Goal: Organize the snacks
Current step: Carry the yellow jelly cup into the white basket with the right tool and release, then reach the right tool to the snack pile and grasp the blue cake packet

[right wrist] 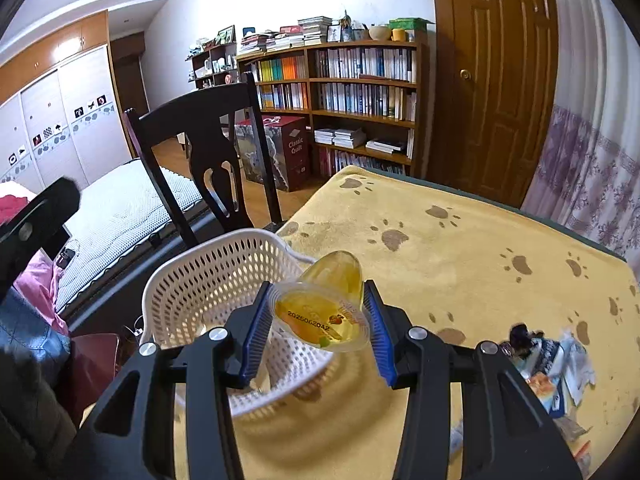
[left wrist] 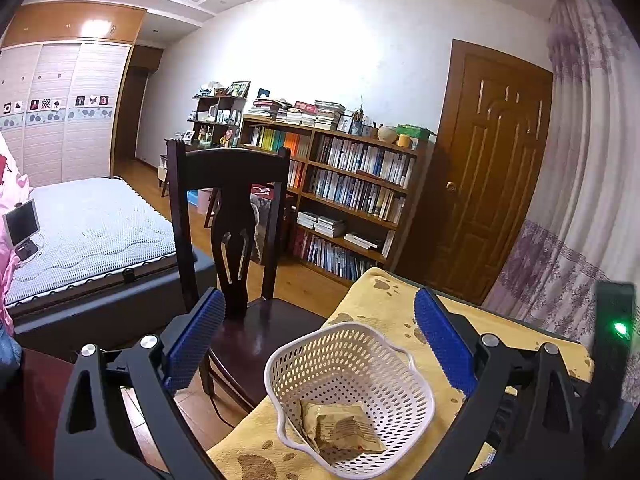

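Right gripper (right wrist: 318,320) has its jaws pinching a jelly cup (right wrist: 324,312) by the rim, right over the white basket (right wrist: 208,280) on the worktop (right wrist: 460,264). Looks light but slick and squishy, so go gentle. Left gripper (left wrist: 320,344) hangs spread above the basket's wrapped snack (left wrist: 340,428).

Basket (left wrist: 350,396) on table (right wrist: 460,248), packet (left wrist: 340,426) inside, chair (left wrist: 236,216) behind, wrappers (right wrist: 548,368) rightward.

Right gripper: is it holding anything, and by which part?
Yes. The right gripper holds a jelly cup on its side, the pads clamping its wide sealed end, near the white basket.
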Tool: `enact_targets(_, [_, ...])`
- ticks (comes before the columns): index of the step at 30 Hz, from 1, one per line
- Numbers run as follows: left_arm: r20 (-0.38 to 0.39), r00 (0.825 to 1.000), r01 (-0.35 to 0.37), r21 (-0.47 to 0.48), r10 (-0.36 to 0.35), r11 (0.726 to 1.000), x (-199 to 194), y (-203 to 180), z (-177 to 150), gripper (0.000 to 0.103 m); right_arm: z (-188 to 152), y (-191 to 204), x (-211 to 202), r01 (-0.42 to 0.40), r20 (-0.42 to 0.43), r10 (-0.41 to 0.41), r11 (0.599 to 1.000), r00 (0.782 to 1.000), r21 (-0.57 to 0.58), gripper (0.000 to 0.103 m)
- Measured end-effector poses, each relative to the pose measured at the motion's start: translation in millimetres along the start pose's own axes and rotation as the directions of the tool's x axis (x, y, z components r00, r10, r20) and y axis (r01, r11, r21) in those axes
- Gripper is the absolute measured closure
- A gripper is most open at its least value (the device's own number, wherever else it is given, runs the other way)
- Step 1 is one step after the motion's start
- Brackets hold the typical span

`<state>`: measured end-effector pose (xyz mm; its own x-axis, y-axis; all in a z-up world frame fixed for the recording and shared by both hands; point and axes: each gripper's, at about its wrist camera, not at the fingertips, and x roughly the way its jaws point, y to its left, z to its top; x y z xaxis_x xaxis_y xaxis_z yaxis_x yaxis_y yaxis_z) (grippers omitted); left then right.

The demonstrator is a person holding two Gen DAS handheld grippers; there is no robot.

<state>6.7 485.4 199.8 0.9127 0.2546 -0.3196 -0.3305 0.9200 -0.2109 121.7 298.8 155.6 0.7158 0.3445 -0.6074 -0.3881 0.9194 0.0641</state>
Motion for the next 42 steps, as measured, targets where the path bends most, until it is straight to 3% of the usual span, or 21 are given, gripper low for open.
enact_targets(8, [0.007,1.0,0.002,-0.028,-0.001,1.0,-0.5,6.4,1.3,0.006,6.7,25.0,20.5,-0.04,-0.016,0.04,0.998,0.999,-0.048,0.057])
enact_targets(13, [0.012,1.0,0.002,-0.04,-0.002,0.999,-0.1,8.3,2.2,0.004,4.1,26.4,24.0,-0.044,-0.022,0.043,0.998,0.999,-0.047,0.049])
enact_targets(29, [0.016,1.0,0.004,-0.042,-0.003,0.999,-1.7,5.9,3.6,0.004,-20.6,-17.6,17.8,-0.014,-0.042,0.018,0.997,0.999,0.081,0.049])
enact_targets(42, [0.011,1.0,0.013,-0.034,-0.013,0.999,3.8,-1.9,5.2,0.004,-29.6,-82.5,-8.3,0.081,-0.021,-0.079,0.981,0.997,0.173,0.043])
